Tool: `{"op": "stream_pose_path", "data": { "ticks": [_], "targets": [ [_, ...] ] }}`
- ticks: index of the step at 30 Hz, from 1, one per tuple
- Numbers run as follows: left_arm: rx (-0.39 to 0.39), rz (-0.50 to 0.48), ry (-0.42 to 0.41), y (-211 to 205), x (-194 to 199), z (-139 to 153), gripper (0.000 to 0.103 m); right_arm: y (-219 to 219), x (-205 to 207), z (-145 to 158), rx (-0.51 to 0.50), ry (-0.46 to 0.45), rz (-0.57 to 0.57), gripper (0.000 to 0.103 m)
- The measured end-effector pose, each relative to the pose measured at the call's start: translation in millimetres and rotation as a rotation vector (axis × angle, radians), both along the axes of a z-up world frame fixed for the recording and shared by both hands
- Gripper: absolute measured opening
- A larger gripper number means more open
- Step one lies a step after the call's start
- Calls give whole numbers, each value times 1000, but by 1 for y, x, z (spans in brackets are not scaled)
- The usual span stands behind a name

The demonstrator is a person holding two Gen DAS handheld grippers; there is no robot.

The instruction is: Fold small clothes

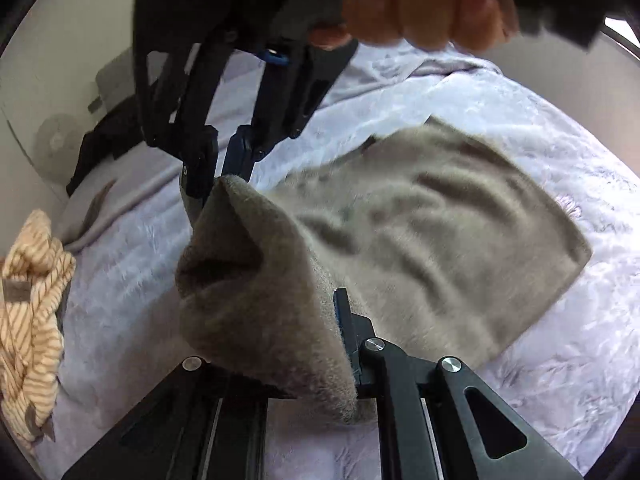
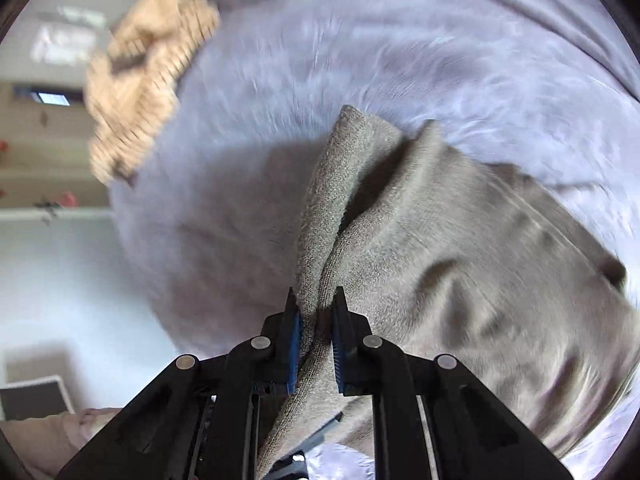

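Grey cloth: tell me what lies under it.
The grey cloth lies on a pale lavender bedspread, which shows around its edges. Both grippers hold its near edge lifted. Whatever lies beneath the flat part is covered and cannot be seen.

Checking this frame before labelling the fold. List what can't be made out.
1. Left wrist view: the left hand-held gripper has one finger buried under the grey cloth.
2. Right wrist view: the cloth's far edge is smeared by motion blur.
3. Both views: the striped garment is crumpled, cut by the frame edge or blurred; type unclear.
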State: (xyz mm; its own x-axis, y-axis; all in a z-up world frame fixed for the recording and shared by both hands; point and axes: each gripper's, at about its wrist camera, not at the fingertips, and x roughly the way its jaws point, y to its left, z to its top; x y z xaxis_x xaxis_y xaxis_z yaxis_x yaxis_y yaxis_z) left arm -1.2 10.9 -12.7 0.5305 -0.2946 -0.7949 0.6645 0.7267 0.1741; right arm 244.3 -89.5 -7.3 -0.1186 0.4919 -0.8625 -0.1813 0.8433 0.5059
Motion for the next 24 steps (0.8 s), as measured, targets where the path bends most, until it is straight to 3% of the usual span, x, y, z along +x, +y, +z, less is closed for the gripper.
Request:
{"op": "stream_pose_path", "data": {
  "ticks": [8, 13, 18, 21, 24],
  "targets": [
    [-20, -185, -95, -86, -30, 48, 12, -129, -38, 65, 210, -191, -230, 15],
    [-5, -306, -87, -141, -56, 44, 12, -210, -86, 75, 254, -272, -378, 15],
    [63, -435, -35, -192, -86, 4, 12, -294, -133, 38, 213, -273, -535, 15],
    [134, -475, -5, -211, -99, -28, 12, -329, -153, -14, 174, -218, -631, 15],
    [162, -456, 42, -216, -99, -45, 13, -349, -165, -67, 190, -142, -733, 15]
  ]
}}
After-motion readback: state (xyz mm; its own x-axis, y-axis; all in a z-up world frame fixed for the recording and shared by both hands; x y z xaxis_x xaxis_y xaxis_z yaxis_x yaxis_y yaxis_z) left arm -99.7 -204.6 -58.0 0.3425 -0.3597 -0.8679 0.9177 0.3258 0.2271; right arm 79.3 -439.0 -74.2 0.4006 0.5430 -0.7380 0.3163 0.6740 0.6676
